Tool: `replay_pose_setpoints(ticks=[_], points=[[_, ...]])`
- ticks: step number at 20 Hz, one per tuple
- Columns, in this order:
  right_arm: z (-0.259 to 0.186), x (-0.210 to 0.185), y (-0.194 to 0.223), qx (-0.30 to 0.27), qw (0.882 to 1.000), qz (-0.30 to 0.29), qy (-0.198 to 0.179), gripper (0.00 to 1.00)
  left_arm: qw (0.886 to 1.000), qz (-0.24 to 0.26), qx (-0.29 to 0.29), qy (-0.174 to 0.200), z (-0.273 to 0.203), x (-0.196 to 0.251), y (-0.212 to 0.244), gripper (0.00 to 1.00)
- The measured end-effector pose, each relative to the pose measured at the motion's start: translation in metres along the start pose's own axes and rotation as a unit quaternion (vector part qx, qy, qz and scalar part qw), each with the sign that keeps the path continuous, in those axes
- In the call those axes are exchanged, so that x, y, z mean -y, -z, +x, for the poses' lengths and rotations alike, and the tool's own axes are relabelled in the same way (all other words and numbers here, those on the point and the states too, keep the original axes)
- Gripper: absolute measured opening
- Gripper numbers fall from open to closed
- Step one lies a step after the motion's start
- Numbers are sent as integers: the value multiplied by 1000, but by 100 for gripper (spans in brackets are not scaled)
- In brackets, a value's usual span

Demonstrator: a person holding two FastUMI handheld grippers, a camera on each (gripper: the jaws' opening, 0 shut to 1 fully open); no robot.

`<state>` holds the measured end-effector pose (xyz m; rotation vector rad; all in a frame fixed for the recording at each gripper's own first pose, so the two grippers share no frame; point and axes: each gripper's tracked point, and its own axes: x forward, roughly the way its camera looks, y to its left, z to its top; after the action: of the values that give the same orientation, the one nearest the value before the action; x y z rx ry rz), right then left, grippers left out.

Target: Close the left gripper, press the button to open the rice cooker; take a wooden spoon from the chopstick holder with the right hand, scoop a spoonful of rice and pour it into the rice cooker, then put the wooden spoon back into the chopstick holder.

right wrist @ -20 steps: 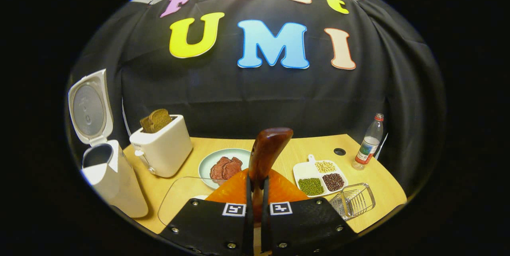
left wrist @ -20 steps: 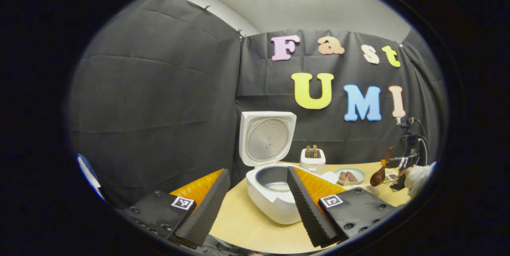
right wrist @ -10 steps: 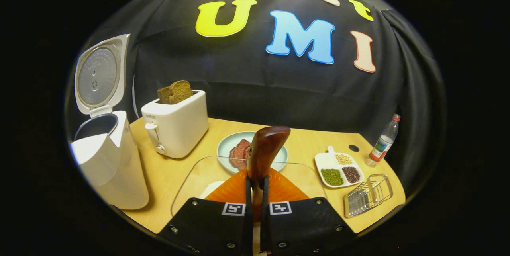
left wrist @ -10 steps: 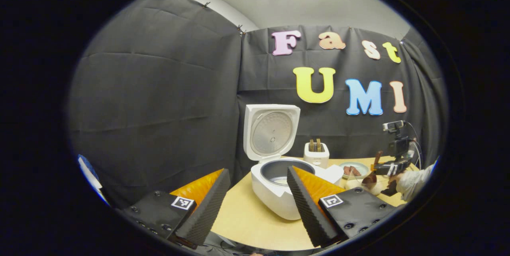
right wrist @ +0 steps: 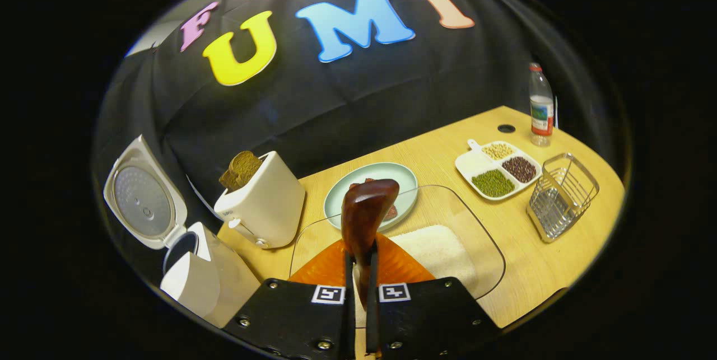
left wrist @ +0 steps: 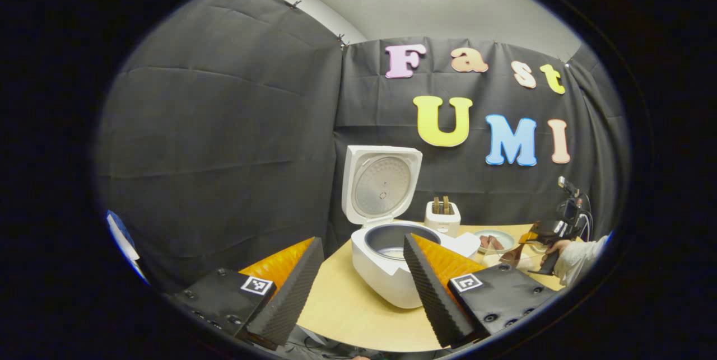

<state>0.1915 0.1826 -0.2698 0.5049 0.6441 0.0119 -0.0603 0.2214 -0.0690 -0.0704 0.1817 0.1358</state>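
Left gripper view: my left gripper [left wrist: 358,281] has its jaws released and spread wide, nothing between them, above the near edge of the desk [left wrist: 347,315]. Between and beyond the fingers stands the rice cooker [left wrist: 392,267], its lid [left wrist: 382,187] swung upright and the inner pot exposed. Behind it stands a toaster [left wrist: 442,216] with bread in its slots, and to its right a plate [left wrist: 496,241]. At far right, a hand [left wrist: 557,248] with a pale sleeve holds my right gripper [left wrist: 540,237], tilted down toward the desk; the wooden spoon [left wrist: 512,253] shows below it.

Right gripper view: my right gripper [right wrist: 360,293] has its jaws clenched on the handle of the wooden spoon [right wrist: 365,217], which juts forward over a clear glass tray [right wrist: 482,253]. White rice [right wrist: 437,251] lies in that tray, just right of the spoon. Whether the spoon touches the rice, I cannot tell. Beyond are the plate [right wrist: 392,175], the toaster [right wrist: 263,206] and, at far left, the open rice cooker [right wrist: 193,276]. At right stand a divided dish of beans [right wrist: 497,168], the wire chopstick holder [right wrist: 560,195] and a bottle [right wrist: 541,107].
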Motion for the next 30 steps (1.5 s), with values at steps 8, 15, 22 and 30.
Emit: replay_pose_setpoints(ticks=[8,15,22,30], points=[[-9,37,-6,-31,974,224,-27,8,1000,0,3,13,-1,10,-4,100],[-37,-2,-39,-22,955,279,-103,8,1000,-4,10,21,-1,21,-6,100],[-58,-82,-63,-37,935,296,-194,8,1000,-19,12,5,-2,6,-4,100],[-63,-192,-58,-68,933,230,-270,7,999,-14,15,-28,-6,-23,0,99]])
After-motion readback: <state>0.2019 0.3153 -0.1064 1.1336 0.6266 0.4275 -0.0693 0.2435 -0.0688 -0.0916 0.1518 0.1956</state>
